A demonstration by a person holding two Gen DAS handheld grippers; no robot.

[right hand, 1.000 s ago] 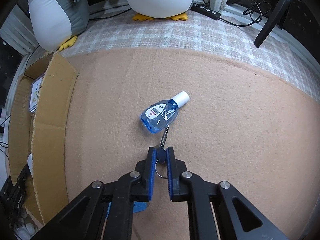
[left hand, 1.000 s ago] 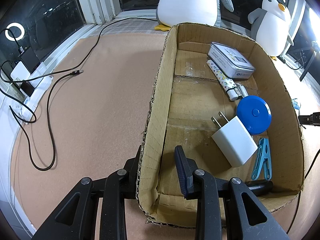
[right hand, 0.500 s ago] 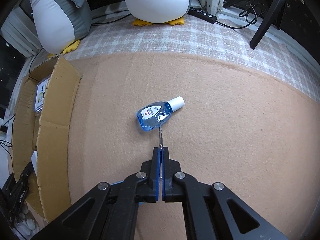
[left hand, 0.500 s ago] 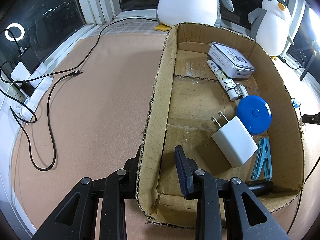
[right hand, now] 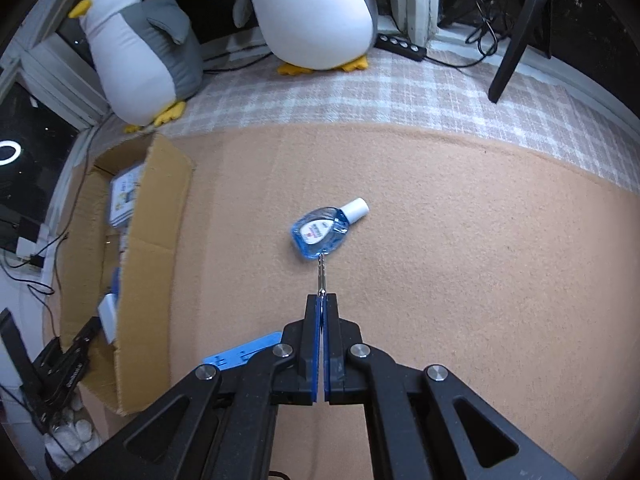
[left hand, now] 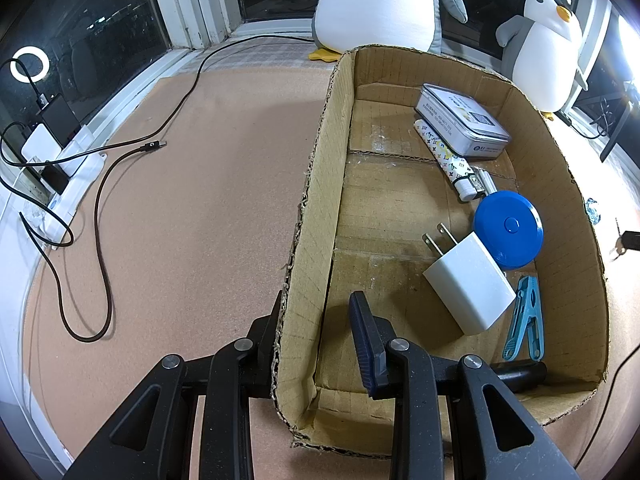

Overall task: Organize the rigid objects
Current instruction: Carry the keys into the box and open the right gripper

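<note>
My right gripper (right hand: 321,298) is shut on a small metal key (right hand: 321,276), whose blade sticks out past the fingertips. It hangs above the tan carpet, just short of a small blue bottle (right hand: 320,232) with a white cap, which lies on its side. My left gripper (left hand: 316,300) is shut on the near left wall of the cardboard box (left hand: 308,216), one finger outside and one inside. Inside the box lie a white charger (left hand: 468,284), a blue round case (left hand: 508,232), a teal clip (left hand: 524,320), a patterned tube (left hand: 444,156) and a grey tin (left hand: 460,126).
Two plush penguins (right hand: 316,12) (right hand: 136,56) stand at the back by the window. The cardboard box (right hand: 152,240) is left of the right gripper. A blue card (right hand: 240,354) lies beneath that gripper. A black cable (left hand: 104,208) snakes over the carpet left of the box.
The right jaws closed on the key and its ring, then rose with it away from the carpet; the bottle stayed put. The left gripper and the box have not moved.
</note>
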